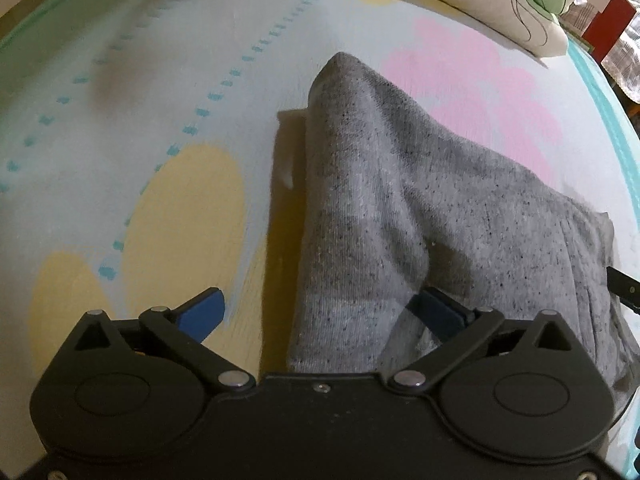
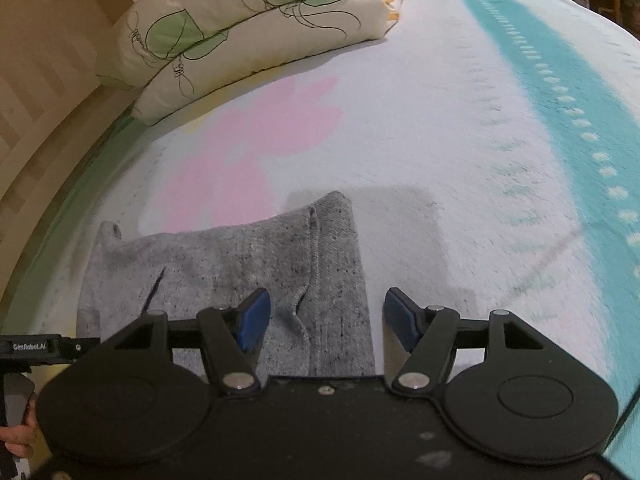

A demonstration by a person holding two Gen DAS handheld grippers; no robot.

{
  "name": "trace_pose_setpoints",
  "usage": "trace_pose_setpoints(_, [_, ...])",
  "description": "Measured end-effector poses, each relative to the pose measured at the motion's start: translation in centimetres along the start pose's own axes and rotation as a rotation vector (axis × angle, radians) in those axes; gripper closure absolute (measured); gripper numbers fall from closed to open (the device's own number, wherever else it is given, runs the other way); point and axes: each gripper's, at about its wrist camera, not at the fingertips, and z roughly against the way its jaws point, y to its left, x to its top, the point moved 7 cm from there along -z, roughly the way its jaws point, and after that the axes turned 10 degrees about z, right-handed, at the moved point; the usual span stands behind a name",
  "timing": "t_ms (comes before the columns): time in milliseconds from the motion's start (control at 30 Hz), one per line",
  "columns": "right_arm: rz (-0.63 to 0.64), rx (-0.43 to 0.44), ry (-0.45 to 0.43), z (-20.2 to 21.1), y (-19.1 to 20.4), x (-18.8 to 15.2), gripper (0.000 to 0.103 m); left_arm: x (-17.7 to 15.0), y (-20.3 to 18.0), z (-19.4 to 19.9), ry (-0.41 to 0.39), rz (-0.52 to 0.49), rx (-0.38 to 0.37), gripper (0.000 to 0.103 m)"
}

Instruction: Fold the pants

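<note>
- Two hand-held grippers are hovering over the grey pants (image 1: 400, 208), which are lying folded on the bed's blanket (image 2: 440, 140).
- The left hand-held gripper (image 1: 320, 312) is standing wide open, gripping nothing.
- The right hand-held gripper (image 2: 326, 320) is gaping too, straddling the pants' edge without pressing it.

Pastel patterned bedspread (image 2: 420, 120), leaf-print pillow (image 2: 248, 28), possibly red furniture (image 1: 610, 24)
</note>
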Motion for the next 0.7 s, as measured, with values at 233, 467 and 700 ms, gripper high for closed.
trace_pose_setpoints(233, [-0.025,0.048,0.029,-0.3,-0.2,0.6,0.039,0.3,-0.4,0.4,-0.001,0.003,-0.039,0.021])
trace_pose_setpoints(467, [0.224,-0.004,-0.043,1.6,3.5,0.8,0.089,-0.4,-2.3,2.5,-0.08,-0.082,-0.085,0.084])
trace_pose_setpoints(700, [0.243,-0.022,-0.122,3.6,4.9,2.5,0.09,0.8,-2.3,5.3,-0.189,-0.068,-0.115,0.088])
